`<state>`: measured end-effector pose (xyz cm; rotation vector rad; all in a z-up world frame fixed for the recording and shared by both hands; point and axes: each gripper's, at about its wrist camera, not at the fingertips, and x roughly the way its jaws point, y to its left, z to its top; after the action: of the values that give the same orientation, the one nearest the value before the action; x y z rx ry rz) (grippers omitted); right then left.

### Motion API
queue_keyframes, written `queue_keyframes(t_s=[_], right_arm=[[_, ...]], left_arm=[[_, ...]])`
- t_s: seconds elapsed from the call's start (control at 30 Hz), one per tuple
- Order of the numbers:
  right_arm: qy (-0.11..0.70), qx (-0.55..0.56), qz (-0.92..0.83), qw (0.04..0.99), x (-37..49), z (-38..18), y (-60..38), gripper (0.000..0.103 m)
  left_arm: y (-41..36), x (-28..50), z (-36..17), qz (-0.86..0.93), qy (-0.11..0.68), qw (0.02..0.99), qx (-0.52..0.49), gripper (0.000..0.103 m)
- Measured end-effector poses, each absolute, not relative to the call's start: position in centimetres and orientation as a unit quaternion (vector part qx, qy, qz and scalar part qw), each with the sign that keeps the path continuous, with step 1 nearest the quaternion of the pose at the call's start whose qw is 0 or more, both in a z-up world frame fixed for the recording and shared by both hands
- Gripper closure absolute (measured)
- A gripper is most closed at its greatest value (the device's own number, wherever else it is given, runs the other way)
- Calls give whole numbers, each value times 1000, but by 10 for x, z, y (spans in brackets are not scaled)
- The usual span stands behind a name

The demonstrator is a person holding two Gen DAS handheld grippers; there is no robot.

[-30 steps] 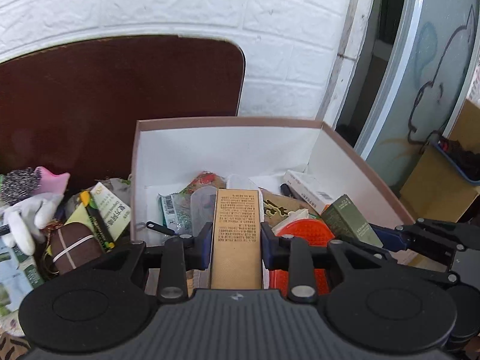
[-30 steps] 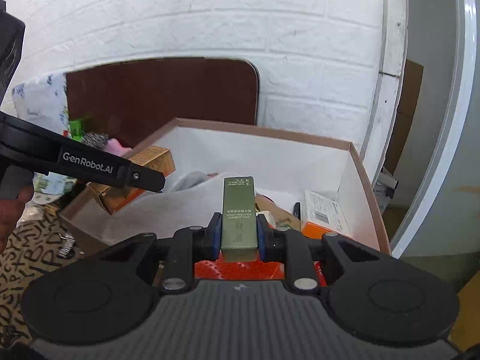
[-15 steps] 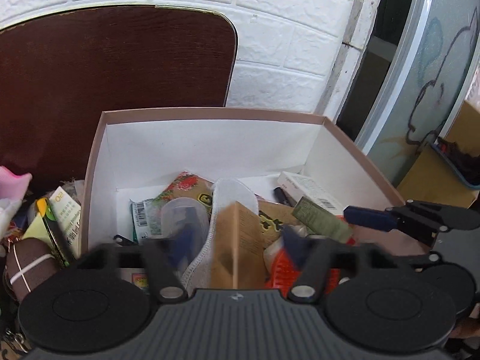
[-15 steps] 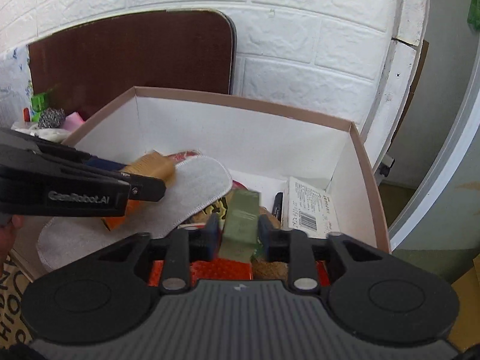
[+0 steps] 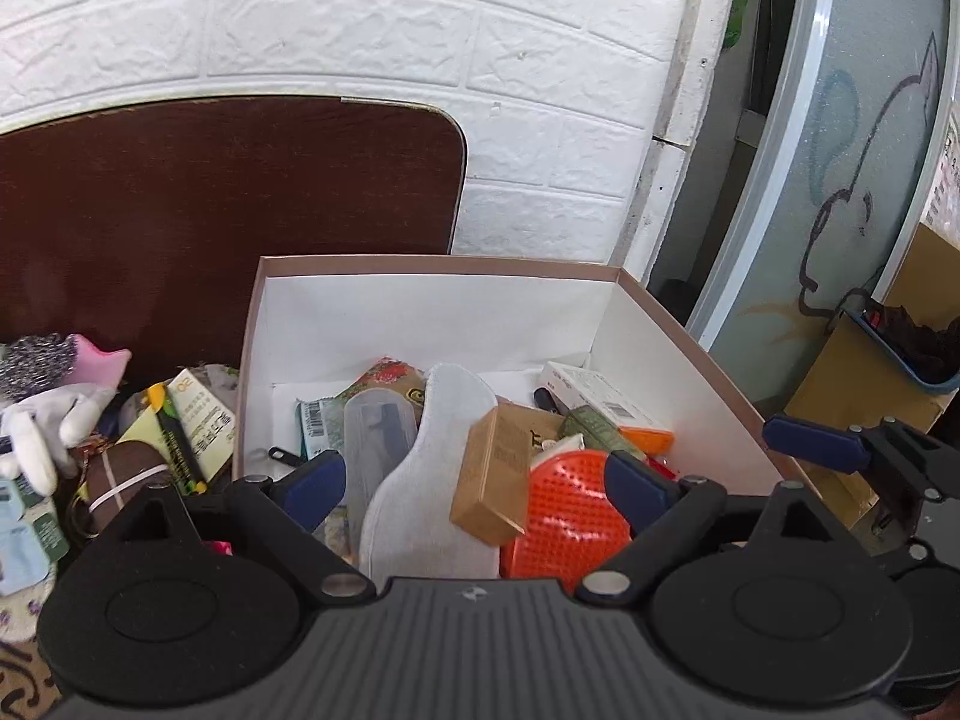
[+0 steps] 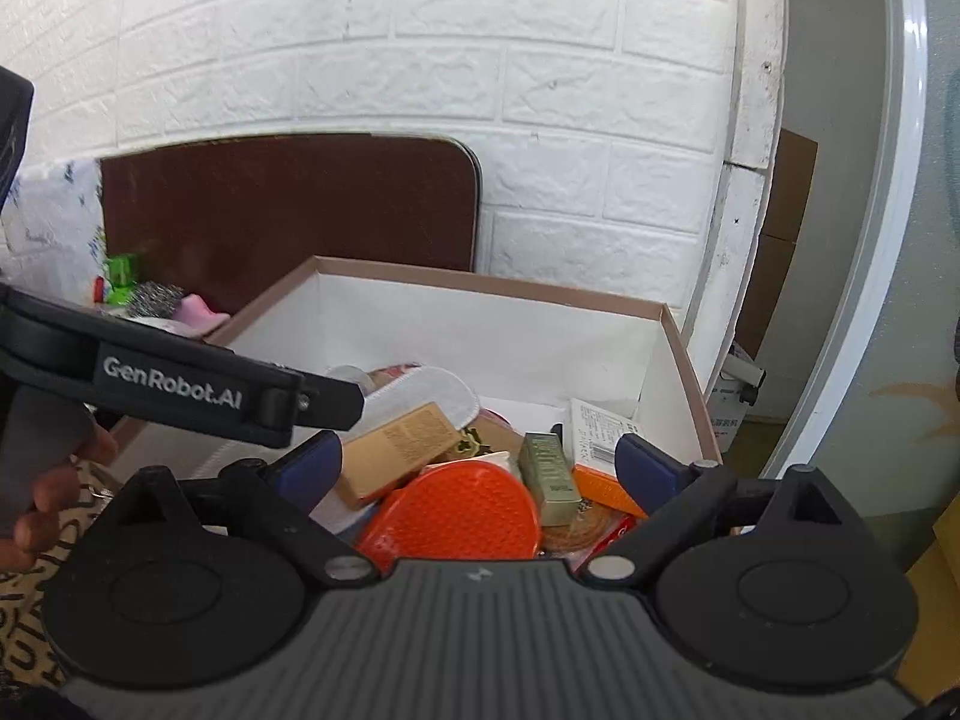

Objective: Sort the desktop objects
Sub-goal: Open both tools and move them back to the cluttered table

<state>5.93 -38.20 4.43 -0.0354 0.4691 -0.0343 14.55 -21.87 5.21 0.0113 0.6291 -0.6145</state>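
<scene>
An open white-lined cardboard box holds the sorted items. A tan carton lies tilted on a white insole. An olive green carton rests beside an orange studded disc. My left gripper hangs over the box's near side, its jaws opening, pads clear of the tan carton. My right gripper is likewise opening above the green carton, touching nothing. One blue right fingertip shows at the box's right wall.
Left of the box lie a white glove, a pink item, a steel scourer, a brown pouch and a yellow-green packet. A dark brown tabletop meets the white brick wall. A person's hand grips the left handle.
Both grippers went from shut to wide open. The tan carton left the left pads and the green carton left the right pads; both now lie in the box. Both grippers drew back.
</scene>
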Motion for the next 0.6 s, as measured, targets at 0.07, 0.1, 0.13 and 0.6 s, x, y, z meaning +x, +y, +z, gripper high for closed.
queue_keyframes(t_s=[0.07,0.1,0.13,0.6], right_arm=[[225,-10,-16,974,47,48,-378,8],[222,-6,-15,975,41,50,-375,8],[220,-3,-13,975,34,51,-372,7],[232,27,9,972,-40,41,-330,7]], left_arm=[[-213,133,55,-288,303,909,5,7],[-209,127,56,-284,303,910,3,7],[-205,120,57,-280,302,911,2,7],[-154,37,46,-236,288,928,15,7]])
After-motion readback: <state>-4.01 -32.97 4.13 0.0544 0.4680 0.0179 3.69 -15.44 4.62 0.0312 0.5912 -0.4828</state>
